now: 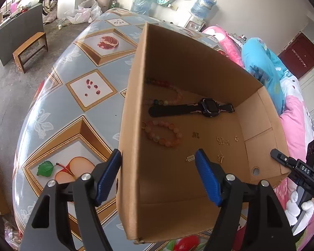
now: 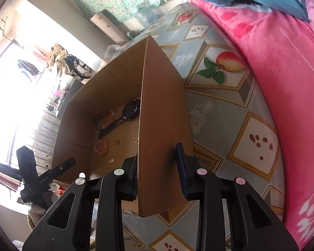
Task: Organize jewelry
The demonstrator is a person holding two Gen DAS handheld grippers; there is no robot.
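Straddling opposite walls of an open cardboard box (image 1: 178,62) on a fruit-patterned tablecloth (image 1: 90,87), two hand-held grippers are being positioned. The left gripper (image 1: 158,174) is being held apart around the near left wall, its pads clear of it. The right gripper (image 2: 157,171) is being held around the right wall; a firm clamp cannot be confirmed. Inside, a black watch (image 1: 207,107), bead bracelets (image 1: 163,133) and small gold charms (image 1: 221,142) are lying loose. Both walls should be gripped evenly and the box kept level.
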